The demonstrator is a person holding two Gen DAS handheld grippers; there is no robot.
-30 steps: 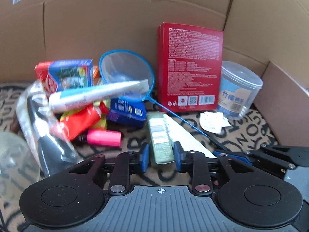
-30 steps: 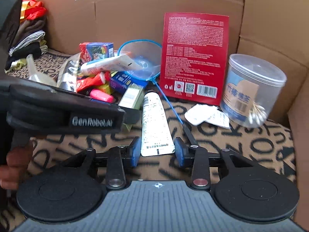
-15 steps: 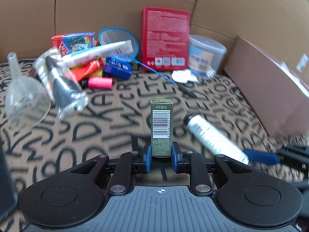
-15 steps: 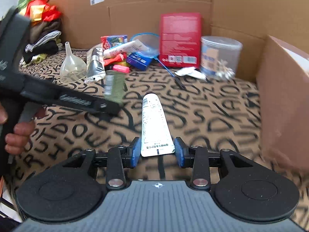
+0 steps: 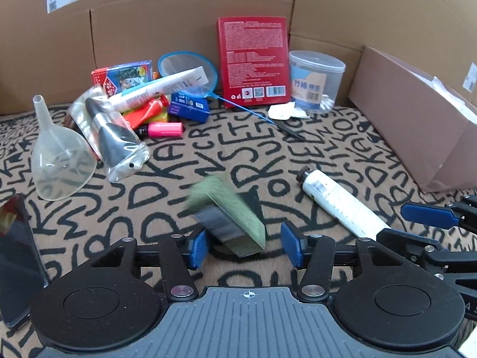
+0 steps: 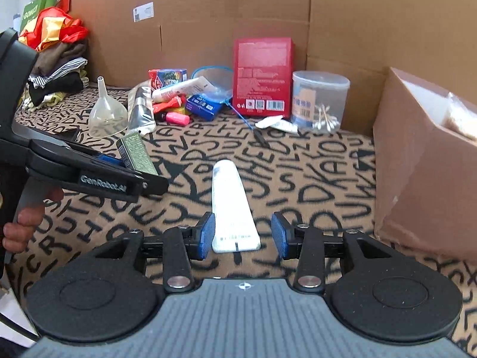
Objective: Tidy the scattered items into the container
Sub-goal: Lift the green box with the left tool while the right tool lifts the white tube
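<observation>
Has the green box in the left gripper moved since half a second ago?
Yes. The left gripper has just been opening its jaws, and the green box, upright between the pads before, now tips blurred toward the patterned mat, free of both pads.

brown matt cardboard walls (image 5: 184,29) look like stiff paper. the clear plastic funnel (image 5: 59,161) is shiny. the white plastic tube (image 6: 232,208) looks smooth. the letter-print cloth mat (image 5: 184,161) looks soft.

A: Setting?
B: Staged home floor. Letter-print rug (image 5: 179,161), cardboard walls (image 5: 179,24) around it, folded clothes pile (image 6: 56,74) at the edge, household clutter against the back.
</observation>
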